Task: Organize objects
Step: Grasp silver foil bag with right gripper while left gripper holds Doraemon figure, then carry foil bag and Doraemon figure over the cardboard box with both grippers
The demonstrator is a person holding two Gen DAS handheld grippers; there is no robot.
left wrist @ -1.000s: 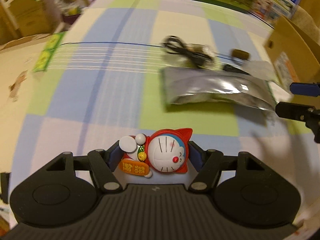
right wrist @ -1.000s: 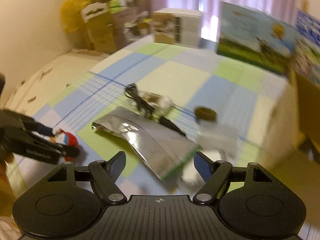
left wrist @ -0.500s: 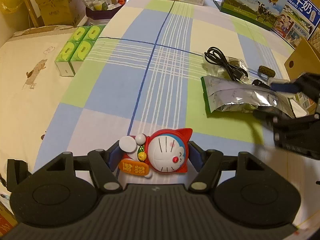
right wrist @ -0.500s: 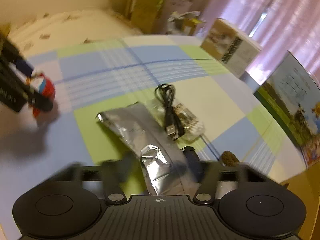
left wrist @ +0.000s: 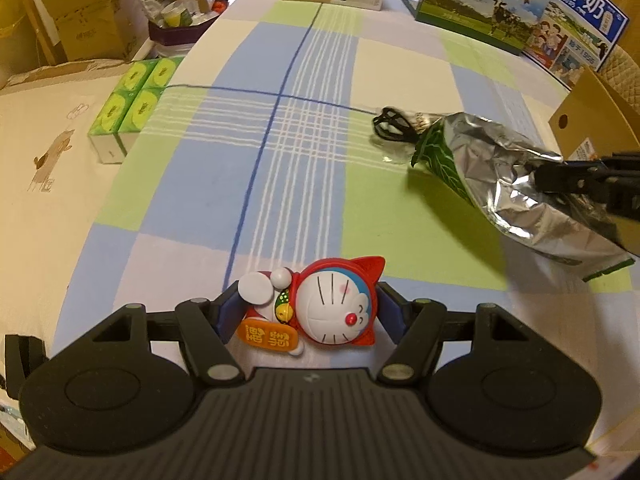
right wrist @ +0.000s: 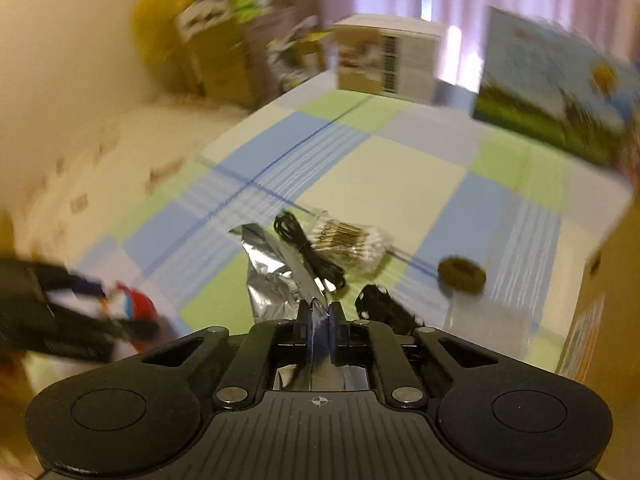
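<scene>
A red and white cat figurine (left wrist: pixel 320 306) with an orange plaque sits between the fingers of my left gripper (left wrist: pixel 308 308), which is shut on it just above the checked tablecloth (left wrist: pixel 280 168). My right gripper (right wrist: pixel 319 316) is shut on the edge of a silver foil bag (right wrist: pixel 268 276). In the left wrist view the foil bag (left wrist: pixel 516 176) hangs lifted and tilted at the right, pinched by the right gripper (left wrist: pixel 560 178). The right wrist view shows the figurine (right wrist: pixel 136 306) and left gripper blurred at the left.
A black coiled cable (right wrist: pixel 308 254), a clear pack of cotton swabs (right wrist: pixel 352 240), a brown ring (right wrist: pixel 462 274) and a black spotted item (right wrist: pixel 380 304) lie on the cloth. Green tissue packs (left wrist: pixel 128 108) sit at the left edge. Cartons (left wrist: pixel 480 4) line the back; a cardboard box (left wrist: pixel 592 116) stands at the right.
My right gripper has gone from open to shut on the foil bag and raised it off the cloth. The left gripper still holds the figurine and has shifted a little.
</scene>
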